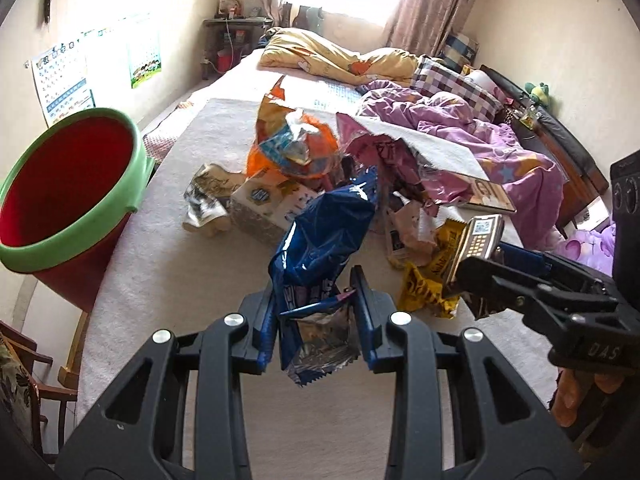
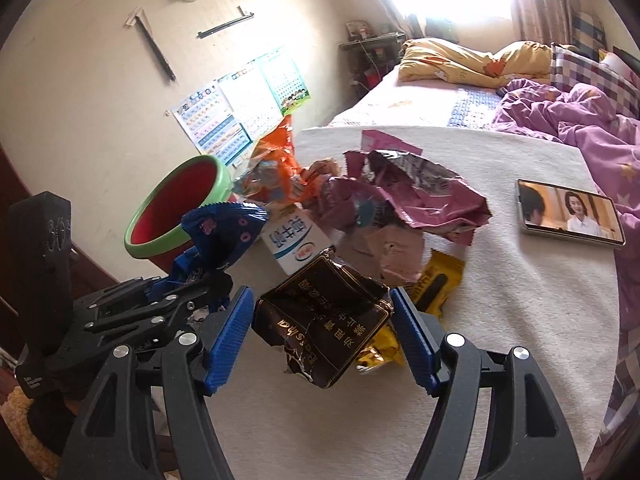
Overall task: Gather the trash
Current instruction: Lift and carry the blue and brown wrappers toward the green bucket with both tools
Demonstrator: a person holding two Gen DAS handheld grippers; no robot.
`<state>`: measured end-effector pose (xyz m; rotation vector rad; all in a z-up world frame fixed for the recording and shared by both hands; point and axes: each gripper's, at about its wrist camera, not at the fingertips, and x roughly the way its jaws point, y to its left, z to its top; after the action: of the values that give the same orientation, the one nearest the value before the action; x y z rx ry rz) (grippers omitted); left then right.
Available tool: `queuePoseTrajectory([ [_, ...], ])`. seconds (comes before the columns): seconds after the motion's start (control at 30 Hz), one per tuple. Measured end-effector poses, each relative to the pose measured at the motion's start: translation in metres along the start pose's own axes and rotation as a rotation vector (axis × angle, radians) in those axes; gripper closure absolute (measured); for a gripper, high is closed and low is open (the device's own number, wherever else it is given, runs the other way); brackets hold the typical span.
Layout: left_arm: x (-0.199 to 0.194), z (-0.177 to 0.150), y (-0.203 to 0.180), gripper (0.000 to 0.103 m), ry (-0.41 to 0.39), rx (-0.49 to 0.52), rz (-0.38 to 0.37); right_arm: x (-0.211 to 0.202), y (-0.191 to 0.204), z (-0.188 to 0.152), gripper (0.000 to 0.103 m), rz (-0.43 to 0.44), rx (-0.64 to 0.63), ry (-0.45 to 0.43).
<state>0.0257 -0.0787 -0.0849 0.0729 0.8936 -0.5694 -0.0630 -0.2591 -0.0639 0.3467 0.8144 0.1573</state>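
My left gripper [image 1: 314,280] is shut on a crumpled blue snack wrapper [image 1: 324,236], which hangs clear of the bed. My right gripper [image 2: 320,308] is shut on a torn dark brown pack with gold lettering [image 2: 324,328], also lifted; the pack [image 1: 480,236] shows at the right of the left wrist view. A red bin with a green rim [image 1: 132,200] stands tilted beside the bed on the left. More trash lies heaped on the white blanket [image 1: 180,260]: an orange bag [image 1: 292,148], a milk carton [image 2: 296,244], a pink wrapper [image 2: 420,200] and a yellow wrapper [image 2: 440,280].
A phone [image 2: 572,212] playing a video lies on the blanket to the right of the heap. A purple duvet [image 1: 500,148] and pillows cover the far right of the bed. A wooden chair [image 1: 36,380] stands below the bin.
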Motion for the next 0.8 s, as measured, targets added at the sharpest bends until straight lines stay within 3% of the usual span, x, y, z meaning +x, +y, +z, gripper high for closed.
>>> queuePoseTrajectory([
  [0.8, -0.015, -0.003, 0.043, 0.071, -0.017, -0.056, 0.035, 0.030, 0.037, 0.013, 0.035, 0.032, -0.053, 0.033],
])
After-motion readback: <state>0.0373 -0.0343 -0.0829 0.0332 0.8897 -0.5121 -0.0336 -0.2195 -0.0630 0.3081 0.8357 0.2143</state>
